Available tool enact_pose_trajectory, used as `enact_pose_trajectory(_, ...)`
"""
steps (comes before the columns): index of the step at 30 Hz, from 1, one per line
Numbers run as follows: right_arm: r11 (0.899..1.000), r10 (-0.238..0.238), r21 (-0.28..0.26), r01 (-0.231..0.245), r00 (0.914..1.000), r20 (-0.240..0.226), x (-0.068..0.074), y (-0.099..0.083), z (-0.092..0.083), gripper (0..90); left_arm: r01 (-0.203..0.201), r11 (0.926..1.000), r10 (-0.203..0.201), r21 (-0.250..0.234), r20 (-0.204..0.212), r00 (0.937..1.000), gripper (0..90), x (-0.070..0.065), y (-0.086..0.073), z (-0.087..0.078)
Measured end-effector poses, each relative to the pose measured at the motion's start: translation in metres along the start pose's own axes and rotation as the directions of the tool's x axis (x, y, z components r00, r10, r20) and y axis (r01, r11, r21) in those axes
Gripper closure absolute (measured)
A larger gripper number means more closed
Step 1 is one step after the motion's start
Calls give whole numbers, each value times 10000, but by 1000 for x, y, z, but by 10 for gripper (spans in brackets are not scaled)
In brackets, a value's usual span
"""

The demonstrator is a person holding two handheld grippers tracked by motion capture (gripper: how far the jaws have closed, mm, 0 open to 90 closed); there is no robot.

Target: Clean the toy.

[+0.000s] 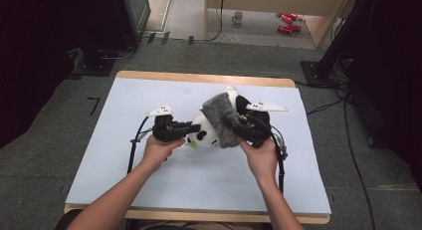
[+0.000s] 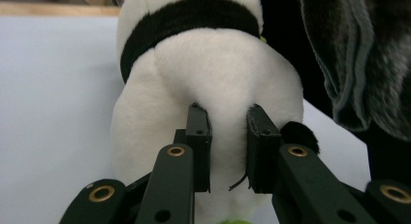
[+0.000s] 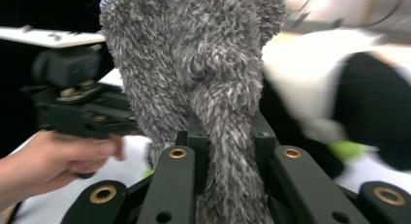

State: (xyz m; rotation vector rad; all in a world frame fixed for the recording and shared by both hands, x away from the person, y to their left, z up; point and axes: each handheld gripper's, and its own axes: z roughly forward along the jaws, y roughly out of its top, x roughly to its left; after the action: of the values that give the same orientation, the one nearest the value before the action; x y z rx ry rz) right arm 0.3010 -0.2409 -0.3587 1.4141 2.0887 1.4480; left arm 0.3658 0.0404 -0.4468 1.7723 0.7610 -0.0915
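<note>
Mid-table: L gripper (image 2: 228, 149) clamped on panda plush (image 2: 213, 83), R gripper (image 3: 228, 156) clamped on grey fuzzy cloth (image 3: 203, 64). Step, prob.: wrapping plush. Next: draw cloth leftward over plush w/o slipping.

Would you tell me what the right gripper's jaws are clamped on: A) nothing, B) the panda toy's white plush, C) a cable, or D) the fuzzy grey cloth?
D: in the right gripper view, the right gripper pinches a fold of the fuzzy grey cloth between its jaws.
</note>
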Motion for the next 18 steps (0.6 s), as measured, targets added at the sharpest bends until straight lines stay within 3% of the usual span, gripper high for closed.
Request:
enact_pose_trajectory(6,9949,-254,970,273,9995,-213,15,-23,33,783,112,9995,-106,281,-220,9997,747,2,-1,0)
enact_pose_trajectory(11,9926,-403,1130,436,9987,-309,23,-32,41,784,182,9993,-173,339,-272,9995,740,2,-1,1)
enact_pose_trajectory(18,9845,-974,1429,1022,9944,-399,39,-42,59,787,202,9985,-178,505,-463,9988,740,-1,-1,1)
